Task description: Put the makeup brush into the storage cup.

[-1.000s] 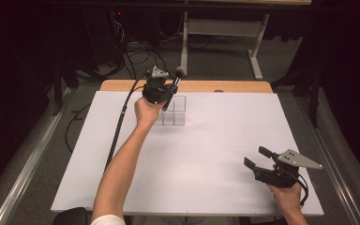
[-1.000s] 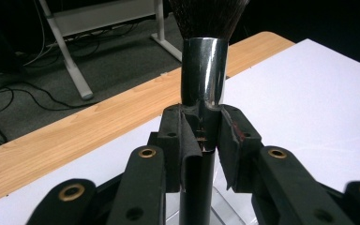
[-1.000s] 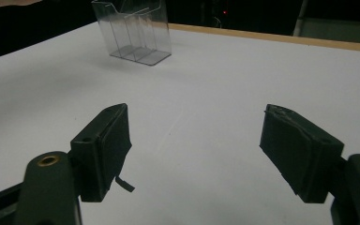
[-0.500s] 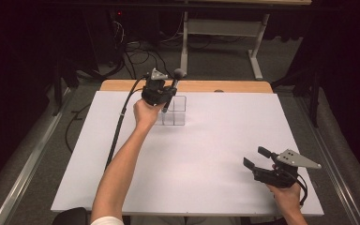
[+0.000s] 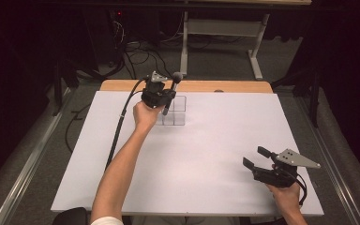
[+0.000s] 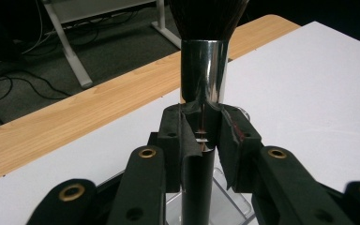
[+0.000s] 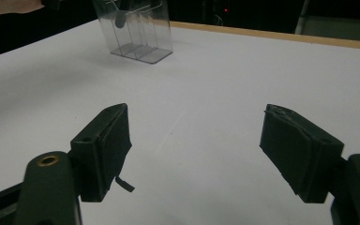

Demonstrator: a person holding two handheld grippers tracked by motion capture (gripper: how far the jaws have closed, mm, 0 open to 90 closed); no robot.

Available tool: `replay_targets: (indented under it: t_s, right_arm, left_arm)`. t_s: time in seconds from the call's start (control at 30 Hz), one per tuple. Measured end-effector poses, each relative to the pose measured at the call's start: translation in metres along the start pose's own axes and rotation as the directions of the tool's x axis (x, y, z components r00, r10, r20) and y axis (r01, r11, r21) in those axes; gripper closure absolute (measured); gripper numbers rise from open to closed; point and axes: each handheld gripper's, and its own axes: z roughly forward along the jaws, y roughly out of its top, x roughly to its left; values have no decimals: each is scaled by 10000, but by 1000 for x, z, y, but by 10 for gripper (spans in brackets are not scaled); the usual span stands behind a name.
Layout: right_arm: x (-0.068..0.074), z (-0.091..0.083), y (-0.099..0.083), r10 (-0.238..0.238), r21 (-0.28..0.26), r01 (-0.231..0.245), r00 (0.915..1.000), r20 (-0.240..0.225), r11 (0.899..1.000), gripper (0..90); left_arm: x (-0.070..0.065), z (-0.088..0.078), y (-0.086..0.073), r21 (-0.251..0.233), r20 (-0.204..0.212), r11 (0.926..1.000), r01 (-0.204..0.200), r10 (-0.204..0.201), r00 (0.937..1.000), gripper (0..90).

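White worktop [image 5: 192,159] lies bare around us; our left claw [image 5: 165,98] pinches the makeup brush [image 6: 201,70] above the clear organizer [image 5: 174,111] near the far edge, our right claw [image 5: 257,157] spread, well apart.

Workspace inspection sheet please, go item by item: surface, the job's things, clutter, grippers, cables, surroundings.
Surface: white board on a wooden table, bare near the front.
Job's things: makeup brush, bristles up; clear divided organizer at the far side, the brush's lower end at or in it.
Clutter: nothing seen.
Grippers: left gripper shut on the brush handle; right gripper open, low over the board, holding nothing.
Cables: black cable trailing from the left gripper; loose cables on the floor.
Surroundings: dark room, white desk frame behind.
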Motion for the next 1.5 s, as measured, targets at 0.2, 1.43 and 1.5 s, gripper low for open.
replay_targets:
  t_s: [0.2,1.43,1.5]
  right_arm:
    - [1,0,0,-27,23,27,10000,18,10000,261]
    - [1,-1,1,-13,-42,13,10000,44,10000,262]
    - [0,-1,1,-18,-61,19,10000,65,10000,262]
  left_arm:
    - [0,1,-2,100,-5,9999,-35,35,10000,717]
    - [3,-33,-9,-401,304,9980,498,-486,9984,320]
    - [3,-38,-7,-438,390,9979,469,-452,9982,299]
